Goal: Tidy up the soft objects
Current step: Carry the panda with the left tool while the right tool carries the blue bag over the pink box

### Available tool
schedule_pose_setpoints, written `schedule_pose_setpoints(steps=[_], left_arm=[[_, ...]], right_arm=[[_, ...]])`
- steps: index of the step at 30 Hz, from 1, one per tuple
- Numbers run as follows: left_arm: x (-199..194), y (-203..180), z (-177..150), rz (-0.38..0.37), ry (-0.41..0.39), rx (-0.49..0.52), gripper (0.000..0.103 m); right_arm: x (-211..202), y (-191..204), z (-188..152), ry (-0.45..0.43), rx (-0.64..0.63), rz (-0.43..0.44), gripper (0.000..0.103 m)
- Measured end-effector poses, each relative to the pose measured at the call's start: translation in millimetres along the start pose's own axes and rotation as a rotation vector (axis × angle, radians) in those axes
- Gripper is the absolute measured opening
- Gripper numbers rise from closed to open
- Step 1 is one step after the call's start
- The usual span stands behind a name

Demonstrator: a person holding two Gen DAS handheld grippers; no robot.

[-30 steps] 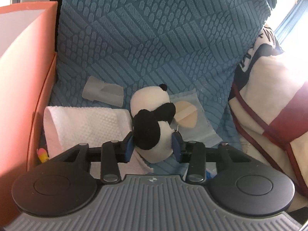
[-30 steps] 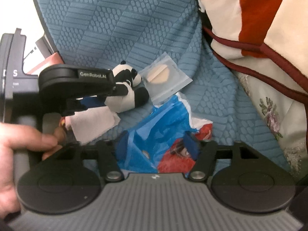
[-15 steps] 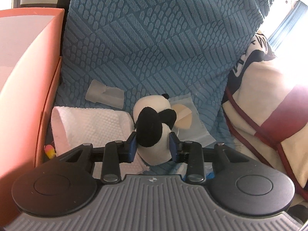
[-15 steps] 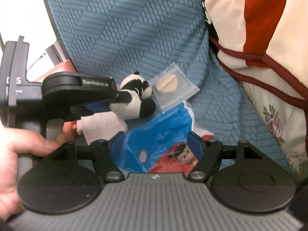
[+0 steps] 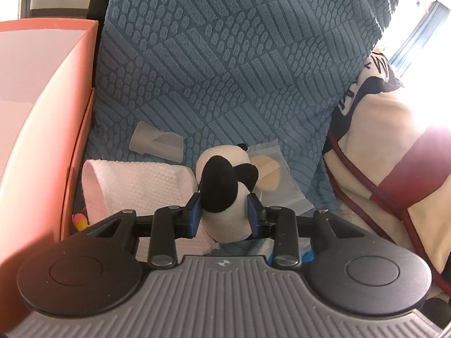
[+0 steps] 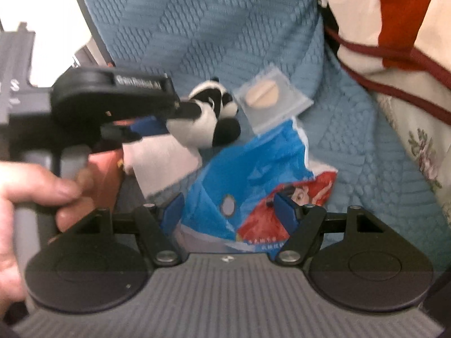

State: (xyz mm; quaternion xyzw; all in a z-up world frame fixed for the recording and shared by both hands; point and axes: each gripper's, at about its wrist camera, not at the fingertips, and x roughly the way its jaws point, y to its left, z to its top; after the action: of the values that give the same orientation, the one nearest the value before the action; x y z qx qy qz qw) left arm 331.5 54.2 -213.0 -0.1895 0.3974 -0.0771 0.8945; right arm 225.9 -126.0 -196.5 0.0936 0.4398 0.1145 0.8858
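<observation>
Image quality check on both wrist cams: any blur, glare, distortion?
Left wrist: sharp; window light blows out the upper right and washes the cream cushion; fisheye bends the orange box edge. Right wrist: motion-blurred throughout, the panda and the blue packet soft, print on the packet unreadable; upper left overexposed.

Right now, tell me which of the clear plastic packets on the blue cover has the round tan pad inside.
The clear square packet just right of the panda plush, tan disc visible inside. The other clear packet, further left above the white towel, shows no disc.
</observation>
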Motion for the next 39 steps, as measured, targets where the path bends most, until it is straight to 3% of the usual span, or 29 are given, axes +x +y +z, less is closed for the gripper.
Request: schedule_pose_setpoints(steps=[3, 7, 13, 22, 39], left_arm=[[-2, -1, -1, -0.002, -0.003, 0.005, 0.039], [-7, -2, -4, -0.006, -0.004, 0.0, 0.039], [-19, -11, -8, -0.003, -0.027, 0.007, 0.039], [-45, -5, -24, 0.01, -0.051, -0.037, 0.038], [-97, -10, -58, 0.038, -0.08, -0.039, 0.038]], right_arm=[[5, 0, -3, 0.02, -0.016, -0.014, 0.064], [6, 6, -4, 0.021, -0.065, -0.029, 0.034], [6, 11, -5, 0.036, -0.104, -0.041, 0.022], [-8, 12, -1, 0.031, -0.119, -0.098, 0.018], [-47, -3, 0, -0.034, -0.11, -0.094, 0.017]])
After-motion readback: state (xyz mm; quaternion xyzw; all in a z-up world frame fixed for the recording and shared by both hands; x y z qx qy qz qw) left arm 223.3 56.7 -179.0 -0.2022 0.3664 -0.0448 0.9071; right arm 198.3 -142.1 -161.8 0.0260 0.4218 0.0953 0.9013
